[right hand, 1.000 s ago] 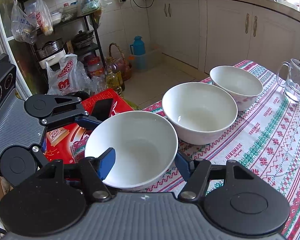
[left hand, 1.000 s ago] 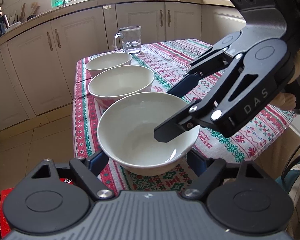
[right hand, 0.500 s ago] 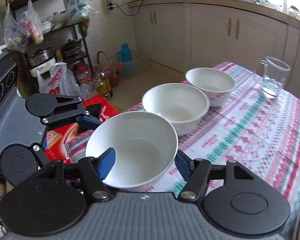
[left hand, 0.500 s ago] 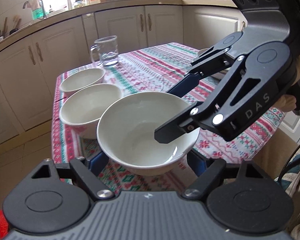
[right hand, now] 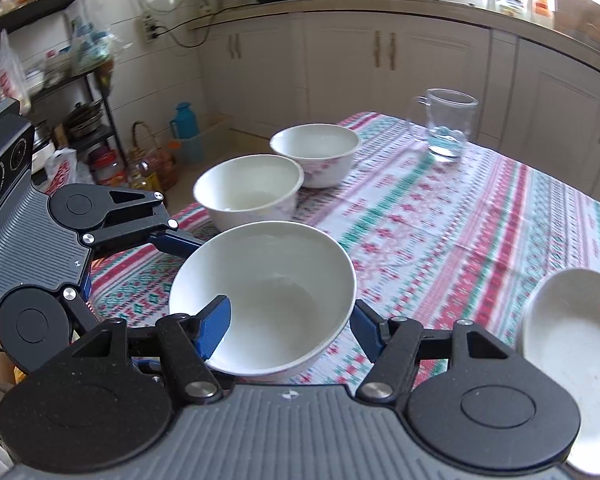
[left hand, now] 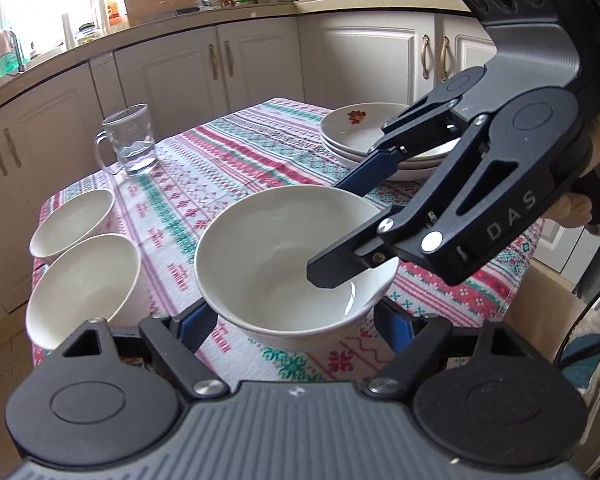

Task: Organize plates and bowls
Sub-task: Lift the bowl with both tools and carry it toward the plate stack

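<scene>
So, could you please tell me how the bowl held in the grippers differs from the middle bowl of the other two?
The held bowl is off the tablecloth, gripped by the left gripper and right gripper; the middle bowl rests on the cloth untouched. The held bowl tilts; the middle bowl sits level. Both are white and empty.

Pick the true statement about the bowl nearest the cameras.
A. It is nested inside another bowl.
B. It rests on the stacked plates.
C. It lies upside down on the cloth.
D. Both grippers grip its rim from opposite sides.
D: the left gripper and right gripper each clamp the rim of the bowl.
</scene>
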A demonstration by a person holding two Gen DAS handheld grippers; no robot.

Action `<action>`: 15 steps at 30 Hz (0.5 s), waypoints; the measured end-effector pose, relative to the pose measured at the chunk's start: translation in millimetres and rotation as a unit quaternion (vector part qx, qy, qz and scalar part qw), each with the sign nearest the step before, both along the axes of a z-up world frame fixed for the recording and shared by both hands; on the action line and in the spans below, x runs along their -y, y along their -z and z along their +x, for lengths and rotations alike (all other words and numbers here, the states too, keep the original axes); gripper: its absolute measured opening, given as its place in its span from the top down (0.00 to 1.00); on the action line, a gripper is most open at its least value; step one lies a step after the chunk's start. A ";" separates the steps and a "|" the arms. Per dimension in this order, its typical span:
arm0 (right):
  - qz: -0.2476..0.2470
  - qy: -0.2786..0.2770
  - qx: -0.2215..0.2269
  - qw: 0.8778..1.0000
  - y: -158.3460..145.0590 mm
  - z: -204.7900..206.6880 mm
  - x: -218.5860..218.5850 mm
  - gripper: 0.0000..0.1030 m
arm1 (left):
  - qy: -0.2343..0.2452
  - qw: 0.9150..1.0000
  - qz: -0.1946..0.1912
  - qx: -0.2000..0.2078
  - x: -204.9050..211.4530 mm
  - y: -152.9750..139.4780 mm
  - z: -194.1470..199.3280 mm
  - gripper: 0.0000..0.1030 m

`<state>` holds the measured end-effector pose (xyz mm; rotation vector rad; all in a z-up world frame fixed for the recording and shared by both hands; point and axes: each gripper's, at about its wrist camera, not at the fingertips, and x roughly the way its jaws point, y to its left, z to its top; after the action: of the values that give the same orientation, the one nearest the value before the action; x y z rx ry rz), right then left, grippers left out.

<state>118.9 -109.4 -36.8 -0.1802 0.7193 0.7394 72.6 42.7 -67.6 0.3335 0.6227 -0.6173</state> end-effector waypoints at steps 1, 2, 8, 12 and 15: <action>0.001 0.005 -0.001 1.000 0.8 0.3 3.2 0.31 | 0.003 1.000 0.000 -0.002 2.4 0.7 1.6 0.18; 0.001 0.008 -0.001 1.000 1.6 0.9 5.8 0.31 | 0.005 1.000 0.000 -0.003 4.9 1.3 3.1 0.18; 0.004 0.023 -0.007 1.000 6.3 5.4 19.3 0.31 | 0.012 1.000 0.004 -0.011 13.9 5.9 10.1 0.18; 0.004 0.024 -0.011 1.000 9.3 6.9 22.4 0.31 | 0.013 1.000 0.004 -0.016 16.4 6.5 12.7 0.18; 0.002 0.027 -0.015 1.000 11.0 7.2 23.5 0.31 | 0.015 1.000 0.003 -0.016 17.3 6.4 13.1 0.18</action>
<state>126.1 -132.9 -47.9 -0.1461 0.7476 0.6941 85.7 25.3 -74.0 0.3402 0.6517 -0.6515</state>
